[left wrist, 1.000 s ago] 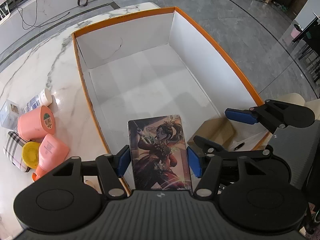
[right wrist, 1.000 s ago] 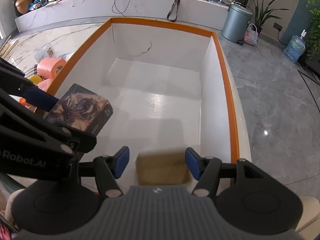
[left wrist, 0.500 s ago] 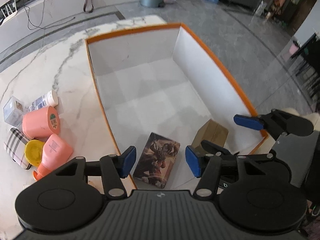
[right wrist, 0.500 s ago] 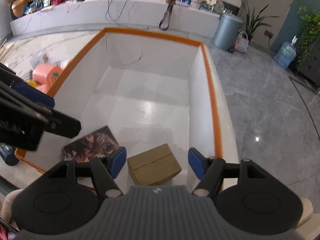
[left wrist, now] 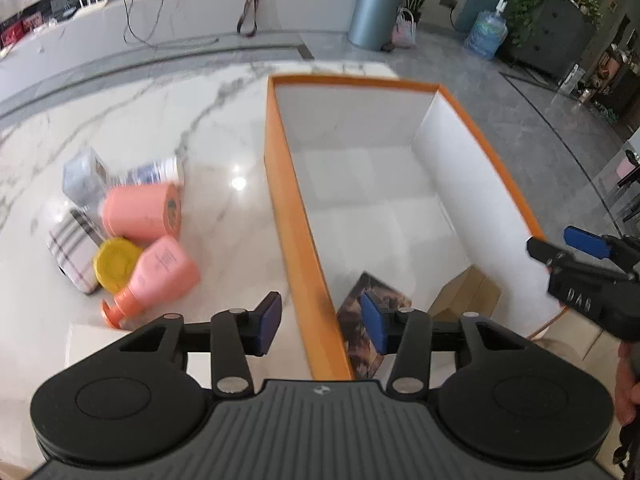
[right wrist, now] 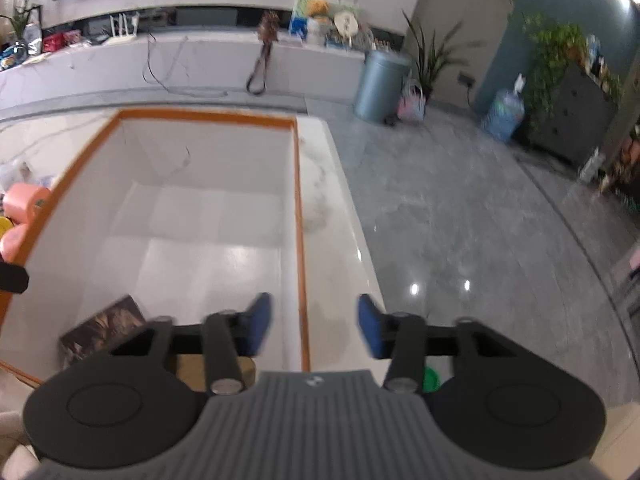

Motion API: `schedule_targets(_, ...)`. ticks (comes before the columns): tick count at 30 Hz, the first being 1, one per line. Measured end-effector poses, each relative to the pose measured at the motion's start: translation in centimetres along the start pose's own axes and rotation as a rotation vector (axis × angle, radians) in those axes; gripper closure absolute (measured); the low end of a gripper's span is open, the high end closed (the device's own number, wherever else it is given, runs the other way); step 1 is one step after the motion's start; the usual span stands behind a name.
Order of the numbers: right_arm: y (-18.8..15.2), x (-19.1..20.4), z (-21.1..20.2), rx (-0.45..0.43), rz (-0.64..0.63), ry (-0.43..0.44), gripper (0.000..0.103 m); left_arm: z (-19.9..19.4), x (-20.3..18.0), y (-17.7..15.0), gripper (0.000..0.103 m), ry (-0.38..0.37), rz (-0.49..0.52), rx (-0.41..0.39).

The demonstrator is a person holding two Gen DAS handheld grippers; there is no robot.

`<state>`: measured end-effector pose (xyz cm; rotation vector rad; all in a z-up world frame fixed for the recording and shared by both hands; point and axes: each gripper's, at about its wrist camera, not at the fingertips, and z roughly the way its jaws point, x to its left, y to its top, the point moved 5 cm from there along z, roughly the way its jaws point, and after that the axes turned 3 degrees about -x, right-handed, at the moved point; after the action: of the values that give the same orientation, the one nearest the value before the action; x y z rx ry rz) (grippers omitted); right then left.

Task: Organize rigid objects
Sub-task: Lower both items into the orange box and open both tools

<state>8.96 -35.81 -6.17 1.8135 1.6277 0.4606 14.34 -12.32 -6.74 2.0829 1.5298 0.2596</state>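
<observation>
An orange-rimmed white box (left wrist: 296, 216) stands on the marble table; it also shows in the right wrist view (right wrist: 298, 200). Inside at its near end lie a dark illustrated card box (left wrist: 360, 328) (right wrist: 100, 328) and a brown cardboard box (left wrist: 468, 292) (right wrist: 192, 364). My left gripper (left wrist: 320, 324) is open and empty above the box's left wall. My right gripper (right wrist: 314, 326) is open and empty over the box's right wall; it also shows in the left wrist view (left wrist: 584, 248). Left of the box lie a pink cylinder (left wrist: 140, 212), a pink bottle (left wrist: 160, 276), a yellow lid (left wrist: 116, 264) and a plaid case (left wrist: 72, 252).
A clear small box (left wrist: 82, 176) and a white-blue bottle (left wrist: 154, 170) lie behind the pink cylinder. A white box (left wrist: 96, 344) sits at the table's near edge. A green object (right wrist: 431, 378) peeks beside my right gripper. The grey floor (right wrist: 460, 220) drops off right of the table.
My left gripper let go of the card box, which now lies in the orange box, and moved left and up. My right gripper moved right and up, off the brown box.
</observation>
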Motion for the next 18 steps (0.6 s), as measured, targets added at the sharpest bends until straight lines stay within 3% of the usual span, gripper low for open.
schedule_targets(1,-0.3,-0.1,0.4,0.02,0.016,0.011,0.079,0.3,0.0,-0.3,0.065,-0.006,-0.002,0.009)
schedule_targets(4,-0.8,-0.1,1.0,0.053,0.038,0.036,0.097,1.0,0.0,-0.9,0.082,-0.038,-0.008,0.035)
schedule_targets(6,-0.8,0.1,1.1,0.05,0.028,0.037,0.098,1.3,-0.1,-1.1,0.087,-0.039,0.0,0.038)
schedule_targets(18,0.1,2.1,1.6,0.022,-0.021,0.059,0.099,1.0,1.6,-0.5,0.089,-0.022,-0.011,0.019)
